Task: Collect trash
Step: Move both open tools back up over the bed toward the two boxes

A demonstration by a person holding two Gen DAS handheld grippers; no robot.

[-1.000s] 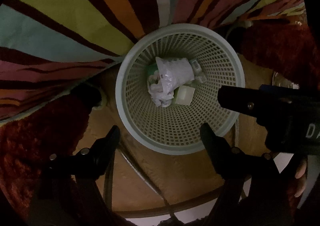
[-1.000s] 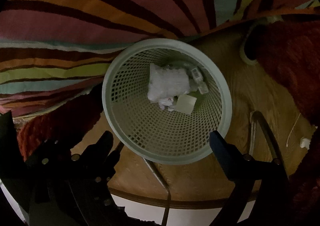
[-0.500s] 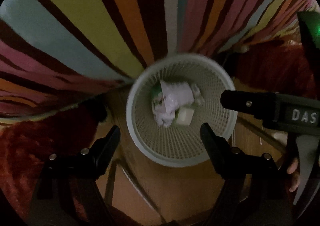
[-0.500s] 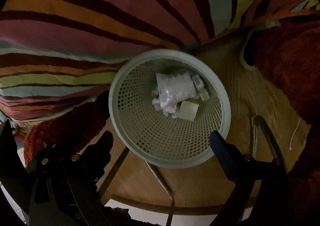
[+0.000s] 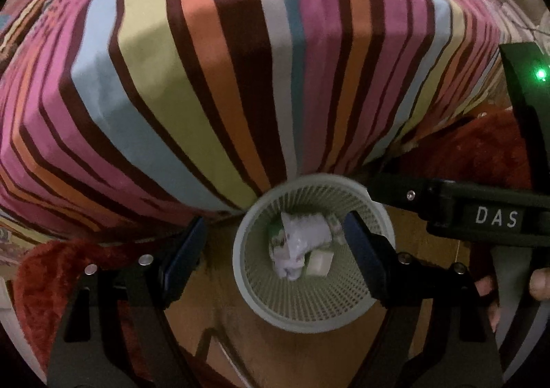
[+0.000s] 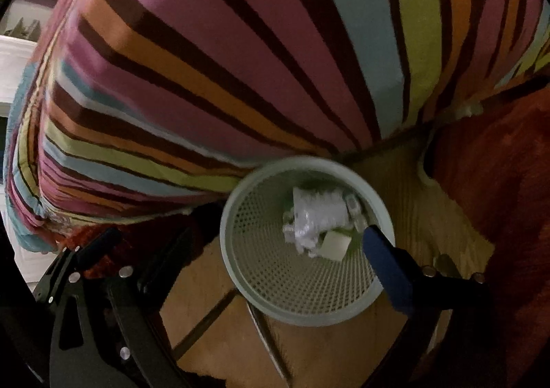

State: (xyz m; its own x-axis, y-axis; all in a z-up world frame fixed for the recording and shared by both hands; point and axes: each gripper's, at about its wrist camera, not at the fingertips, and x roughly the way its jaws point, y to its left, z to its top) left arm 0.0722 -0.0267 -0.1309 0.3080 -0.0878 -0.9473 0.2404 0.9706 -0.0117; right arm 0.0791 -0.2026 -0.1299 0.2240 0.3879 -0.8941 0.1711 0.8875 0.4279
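Note:
A pale green mesh basket (image 5: pixel 302 322) stands on the wooden floor below both grippers. In it lie a crumpled white paper (image 5: pixel 304 241) and a small pale square piece (image 5: pixel 319 262). My left gripper (image 5: pixel 273 226) hangs open above the basket with nothing between its fingers. The right wrist view shows the same basket (image 6: pixel 302 315), paper (image 6: pixel 319 219) and square piece (image 6: pixel 337 245). My right gripper (image 6: pixel 280 233) is above the basket, its jaws opening wide and empty. Its black body marked DAS (image 5: pixel 481 216) crosses the right of the left wrist view.
A bed with a striped cover (image 5: pixel 240 78) rises just behind the basket. A red shaggy rug (image 5: pixel 51 281) lies on both sides on the wooden floor (image 6: pixel 422 212). A thin metal frame (image 6: pixel 206 319) runs under the basket. A person's fingers (image 5: pixel 539 284) hold the right gripper.
Both grippers have risen and tipped up away from the basket, which now looks smaller and lower in both views. Much more of the striped cover shows. The trash has not moved.

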